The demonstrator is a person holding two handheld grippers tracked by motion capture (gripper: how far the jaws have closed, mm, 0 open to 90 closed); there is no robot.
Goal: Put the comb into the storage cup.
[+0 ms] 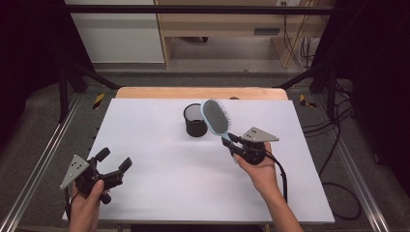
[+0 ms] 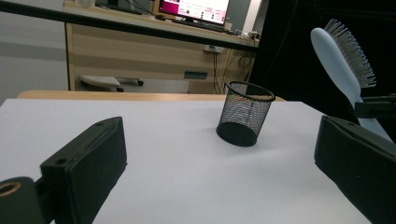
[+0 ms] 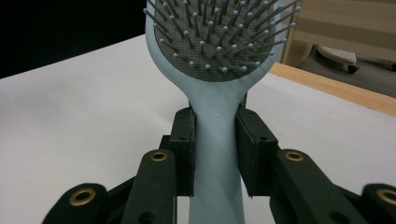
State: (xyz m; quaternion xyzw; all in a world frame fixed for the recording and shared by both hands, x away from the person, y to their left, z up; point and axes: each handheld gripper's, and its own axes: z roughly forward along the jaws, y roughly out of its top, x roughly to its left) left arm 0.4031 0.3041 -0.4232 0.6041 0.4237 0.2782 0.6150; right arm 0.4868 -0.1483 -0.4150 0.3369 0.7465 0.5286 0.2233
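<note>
A light blue hairbrush (image 1: 215,117) with grey bristles is held up off the table, its head leaning toward the black mesh cup (image 1: 195,120). My right gripper (image 1: 232,141) is shut on the brush's handle (image 3: 215,154), with a pad pressed on each side. The cup (image 2: 244,113) stands upright at the middle back of the white tabletop, just left of the brush head (image 2: 343,53). My left gripper (image 1: 114,159) hovers near the table's front left corner, jaws wide open with nothing between them.
The white table surface (image 1: 154,145) ends in a wooden strip at the back (image 1: 200,93). Black frame bars and metal rails flank the table. Cables lie on the floor at the right (image 1: 338,145). A desk with a monitor (image 2: 194,9) stands beyond.
</note>
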